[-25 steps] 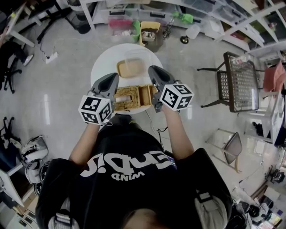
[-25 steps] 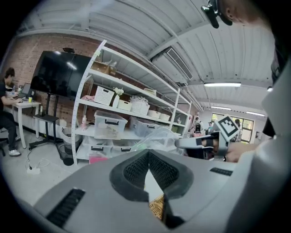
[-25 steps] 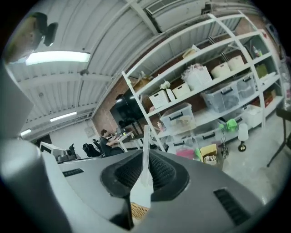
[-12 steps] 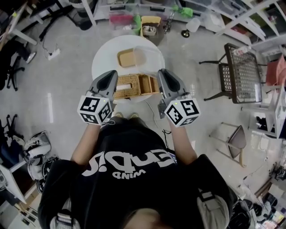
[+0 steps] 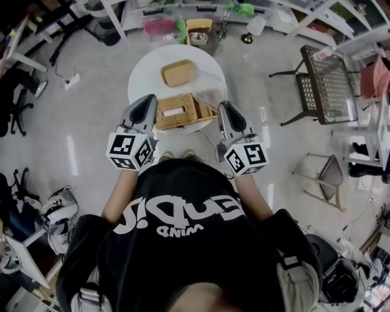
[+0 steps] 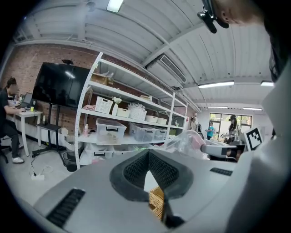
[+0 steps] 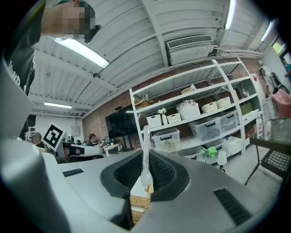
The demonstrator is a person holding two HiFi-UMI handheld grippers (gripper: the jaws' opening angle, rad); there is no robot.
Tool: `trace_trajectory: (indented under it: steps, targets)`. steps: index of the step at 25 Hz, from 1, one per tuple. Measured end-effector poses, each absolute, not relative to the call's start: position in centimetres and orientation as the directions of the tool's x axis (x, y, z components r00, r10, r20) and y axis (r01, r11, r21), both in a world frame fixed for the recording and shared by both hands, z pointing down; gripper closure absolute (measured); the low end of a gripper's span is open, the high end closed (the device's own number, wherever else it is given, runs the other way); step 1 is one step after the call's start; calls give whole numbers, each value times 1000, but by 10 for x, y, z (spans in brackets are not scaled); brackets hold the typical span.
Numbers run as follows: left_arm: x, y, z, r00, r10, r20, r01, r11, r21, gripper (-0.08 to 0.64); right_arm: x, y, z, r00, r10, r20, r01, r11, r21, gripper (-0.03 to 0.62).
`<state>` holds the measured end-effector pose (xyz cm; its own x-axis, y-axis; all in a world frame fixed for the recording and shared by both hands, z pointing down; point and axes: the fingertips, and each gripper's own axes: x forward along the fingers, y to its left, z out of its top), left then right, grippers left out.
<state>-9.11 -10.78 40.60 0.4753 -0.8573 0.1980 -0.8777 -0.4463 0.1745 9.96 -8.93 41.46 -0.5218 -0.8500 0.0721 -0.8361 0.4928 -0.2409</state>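
A woven basket (image 5: pixel 175 111) stands at the near edge of a round white table (image 5: pixel 144 76), with a tan tray (image 5: pixel 177 72) behind it. My right gripper (image 5: pixel 224 106) is at the basket's right end, shut on a thin sheet of clear plastic bag (image 5: pixel 208 92) that rises over that end. In the right gripper view the plastic (image 7: pixel 145 150) stands pinched upright between the jaws of the right gripper (image 7: pixel 145 154), the basket (image 7: pixel 138 205) below. My left gripper (image 5: pixel 148 99) hovers by the basket's left end; the left gripper (image 6: pixel 148 154) has its jaws together, with the basket (image 6: pixel 157 203) beneath.
White shelving with storage bins (image 5: pixel 183 18) runs behind the table. A dark mesh chair (image 5: pixel 326 85) stands to the right and a folding chair (image 5: pixel 326 183) nearer. Office chairs and cables (image 5: pixel 24 79) sit at the left. People work at desks (image 6: pixel 9 109) in the distance.
My right gripper has drawn back toward me and to the right, pulling the clear plastic up off the basket. The left gripper has barely moved.
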Motion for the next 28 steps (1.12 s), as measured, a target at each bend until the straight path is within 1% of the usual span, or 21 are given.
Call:
trace_trajectory:
  steps: [15,23,28]
  targets:
    - [-99,-104,423,472,-858,204,-879,-442,177,563,96,-95,440,-473,-875,106,-866,439,-240,555]
    - [-105,-109,420,450,-871,198,-891,-422,169,563,91,-99,437,-483,-870,102,-864,455,-215,555]
    - [-108,-110,417,445,-874,194,-893,-415,175,563,88,-101,436,-491,-865,100,-857,459,-232,557]
